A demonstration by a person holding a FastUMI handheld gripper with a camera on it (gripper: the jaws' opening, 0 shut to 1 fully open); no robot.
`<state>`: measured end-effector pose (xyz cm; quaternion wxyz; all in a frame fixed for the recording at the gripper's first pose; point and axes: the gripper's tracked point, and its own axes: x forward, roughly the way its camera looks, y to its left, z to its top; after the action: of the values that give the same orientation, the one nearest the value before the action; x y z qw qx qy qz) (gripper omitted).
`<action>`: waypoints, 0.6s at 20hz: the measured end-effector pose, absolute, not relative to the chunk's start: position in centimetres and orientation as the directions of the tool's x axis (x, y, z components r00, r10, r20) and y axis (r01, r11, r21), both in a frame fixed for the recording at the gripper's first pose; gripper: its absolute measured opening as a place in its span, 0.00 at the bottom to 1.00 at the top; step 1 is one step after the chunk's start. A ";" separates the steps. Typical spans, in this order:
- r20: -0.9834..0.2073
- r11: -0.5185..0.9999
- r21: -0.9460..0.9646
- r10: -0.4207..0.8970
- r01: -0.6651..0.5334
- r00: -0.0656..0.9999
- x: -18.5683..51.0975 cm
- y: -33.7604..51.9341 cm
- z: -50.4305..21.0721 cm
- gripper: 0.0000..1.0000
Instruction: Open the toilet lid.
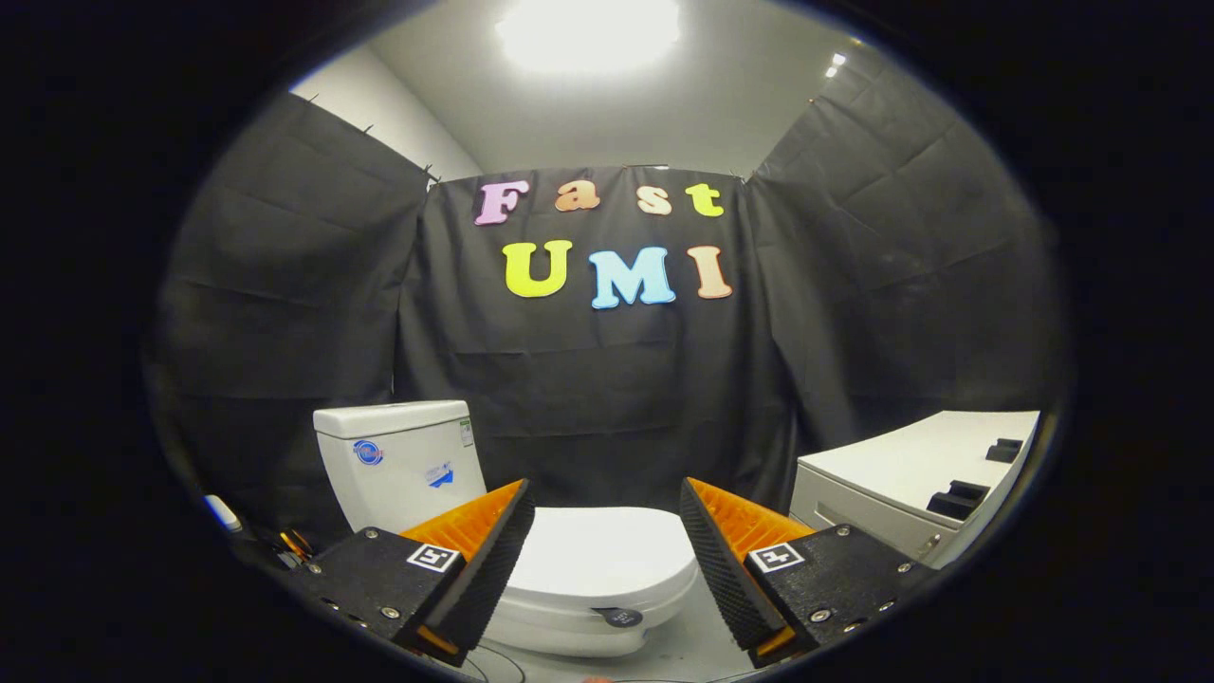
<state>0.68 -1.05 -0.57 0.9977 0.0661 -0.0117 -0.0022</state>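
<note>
Gripper (607,560) held wide, nothing gripped; toilet lid (597,562) shut beyond fingers. Risk: smooth rim could be missed w/ slip.

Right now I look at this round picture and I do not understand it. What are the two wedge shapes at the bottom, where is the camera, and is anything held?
The camera sits on a hand-held gripper and looks forward along its two fingers; those are the wedge shapes you see. A person carries this tool; there is no robot arm. The fingers stand wide apart and hold nothing. Between and just beyond them is a white toilet with its lid closed, and a small dark tab at the lid's front edge. The tank rises behind the one finger. Beyond the other finger stands a white cabinet with dark blocks on top. Black cloth forms the booth's walls.
</note>
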 end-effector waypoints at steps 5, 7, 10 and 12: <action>0.014 0.975 0.220 -0.019 0.015 1.000 1.8 -1.8 -1.9 0.94; 0.012 0.968 0.251 -0.030 0.026 0.999 2.2 -2.1 -2.5 0.94; 0.003 0.954 0.297 -0.039 0.037 0.999 3.0 -2.3 -3.6 0.94; -0.005 0.942 0.333 -0.047 0.046 0.999 3.5 -2.5 -4.3 0.95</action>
<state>3.52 -2.49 -4.34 0.9853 0.1689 -0.0015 -0.0238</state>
